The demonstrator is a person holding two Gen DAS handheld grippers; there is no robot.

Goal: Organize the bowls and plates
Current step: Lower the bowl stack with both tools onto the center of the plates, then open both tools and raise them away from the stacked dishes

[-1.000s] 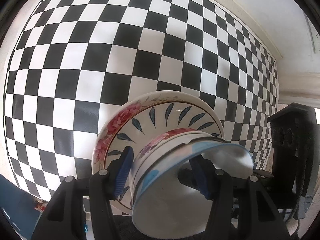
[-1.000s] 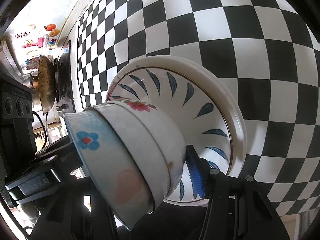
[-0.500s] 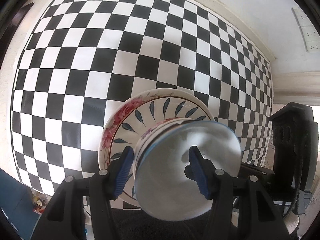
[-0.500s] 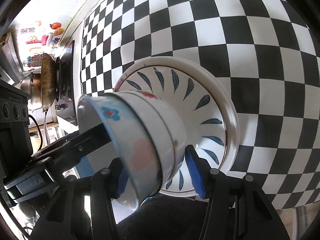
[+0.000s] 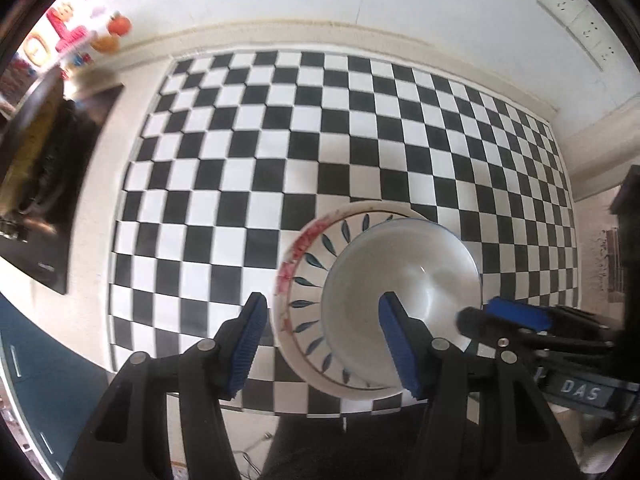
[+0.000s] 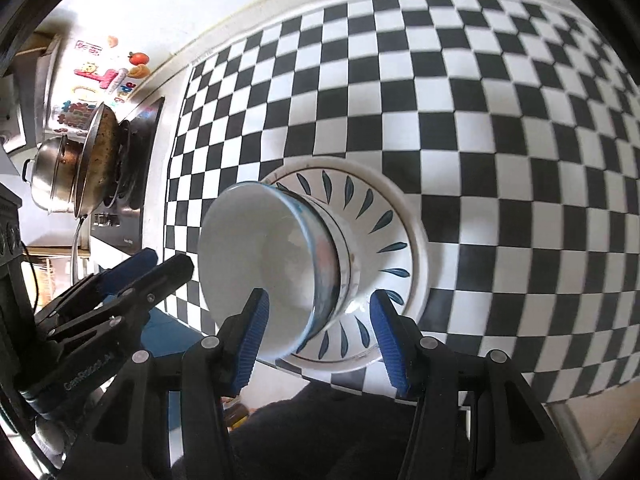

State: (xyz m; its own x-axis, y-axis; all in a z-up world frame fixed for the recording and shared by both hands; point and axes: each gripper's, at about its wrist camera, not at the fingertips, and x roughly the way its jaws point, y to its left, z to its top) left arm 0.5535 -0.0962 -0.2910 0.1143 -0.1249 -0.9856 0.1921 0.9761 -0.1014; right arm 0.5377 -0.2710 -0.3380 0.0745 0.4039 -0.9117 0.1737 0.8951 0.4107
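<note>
While both pairs of blue-padded fingers stand spread wide, neither has hold of anything: the left gripper [image 5: 322, 344] hangs above the near-left edge of the crockery stack with its jaws apart and nothing between the pads, and the right gripper [image 6: 320, 338] is likewise parted, its pads standing clear on either side of the stacked bowls without touching them. Just ahead of the left gripper sits the top bowl [image 5: 400, 280], white inside with a thin blue rim, nested in a second bowl whose side shows only in the right wrist view, where the top bowl [image 6: 260, 268] and the lower bowl [image 6: 346, 264] lean out toward the camera. Both bowls rest in the middle of a leaf-patterned plate [image 5: 312, 248], marked with dark blue leaf strokes radiating around its well, and this plate lies on a larger plate with red flowers [image 5: 290, 256] along its rim, of which only a crescent shows. The whole stack stands on a black-and-white checkered tabletop [image 5: 280, 152], near its front edge. Seen from the left wrist, the right gripper reaches in from the right, its blue pad near the bowl's rim. Farther off to the left, beyond the checkered cover, a stove [image 6: 132, 168] carries a frying pan [image 6: 96, 156] and a steel pot [image 6: 52, 176], and coloured stickers [image 6: 104, 76] dot the white wall behind them.
</note>
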